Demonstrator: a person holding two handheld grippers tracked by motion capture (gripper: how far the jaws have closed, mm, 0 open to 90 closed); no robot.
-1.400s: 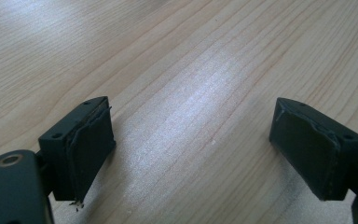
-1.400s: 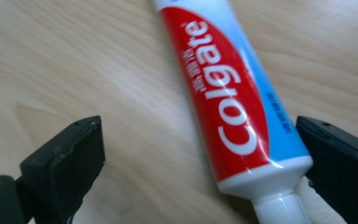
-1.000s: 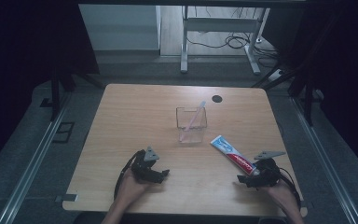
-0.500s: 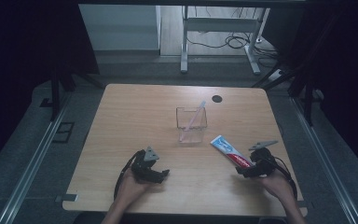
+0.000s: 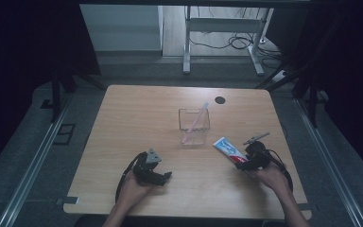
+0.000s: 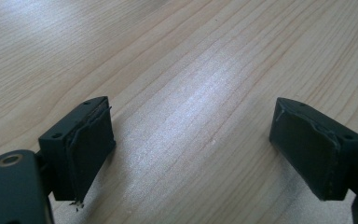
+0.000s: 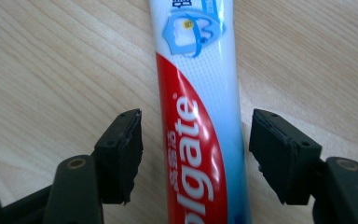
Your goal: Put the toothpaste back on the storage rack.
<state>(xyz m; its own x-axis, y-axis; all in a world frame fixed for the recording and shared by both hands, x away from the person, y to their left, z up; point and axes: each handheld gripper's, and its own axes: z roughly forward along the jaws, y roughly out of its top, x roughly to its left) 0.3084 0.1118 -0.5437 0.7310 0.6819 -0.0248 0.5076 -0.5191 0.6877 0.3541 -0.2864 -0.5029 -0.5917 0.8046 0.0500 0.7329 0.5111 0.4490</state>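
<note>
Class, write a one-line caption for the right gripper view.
Right gripper closing around a Colgate toothpaste tube, pads not yet touching.

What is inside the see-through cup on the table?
A pink toothbrush leans inside the clear cup, its top sticking out above the rim. Nothing else shows through the walls. The brush's lower end is too faint to make out.

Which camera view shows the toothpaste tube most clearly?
The right gripper view: the toothpaste tube lies large between the right gripper jaws, its print readable. The high view shows it small on the table. The left gripper view shows bare wood.
</note>
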